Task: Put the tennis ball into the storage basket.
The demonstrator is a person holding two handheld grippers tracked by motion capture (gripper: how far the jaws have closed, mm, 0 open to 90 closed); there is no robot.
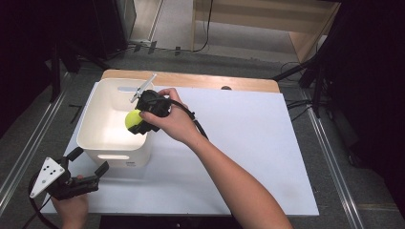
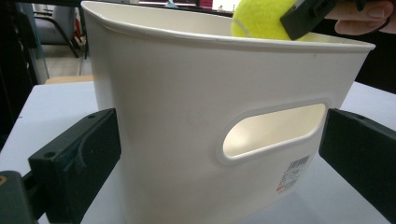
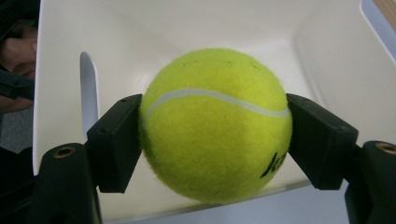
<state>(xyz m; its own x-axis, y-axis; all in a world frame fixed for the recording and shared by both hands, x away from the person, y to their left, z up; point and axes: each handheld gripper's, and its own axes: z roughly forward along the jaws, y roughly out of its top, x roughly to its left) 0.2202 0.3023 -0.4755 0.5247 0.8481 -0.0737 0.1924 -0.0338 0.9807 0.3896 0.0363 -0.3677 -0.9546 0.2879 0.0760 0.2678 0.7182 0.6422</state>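
Right gripper (image 1: 138, 123), held in the person's right hand (image 1: 173, 120), is clamped on a yellow-green tennis ball (image 1: 133, 119). In the right gripper view the ball (image 3: 215, 125) sits squarely between the two black jaws, one pressed against each side, its white seam running across the upper half and some dark lettering low on one side. Beyond and below the ball is the inside of a white plastic bin (image 3: 60, 56); the ball hangs over the bin's opening, above the floor, close to the rim nearest the gripper. Whether the ball touches the bin, I cannot tell.

Left gripper (image 1: 88, 166), in the left hand (image 1: 71, 208) at the near left corner of the table (image 1: 267, 157), stands released, jaws spread wide. In the left gripper view the bin (image 2: 177, 116) rises just ahead of it, the jaws flanking the bin's near wall on either side and clear of it. A slot handle (image 2: 273, 130) is cut in that wall, with a small barcode label (image 2: 294, 170) beneath it. Above the far rim, up and to the right of this gripper, the ball (image 2: 261, 21) shows with one black jaw of the other gripper against it.

The bin stands on the white table top; a wooden edge (image 1: 205, 81) runs along the far side.
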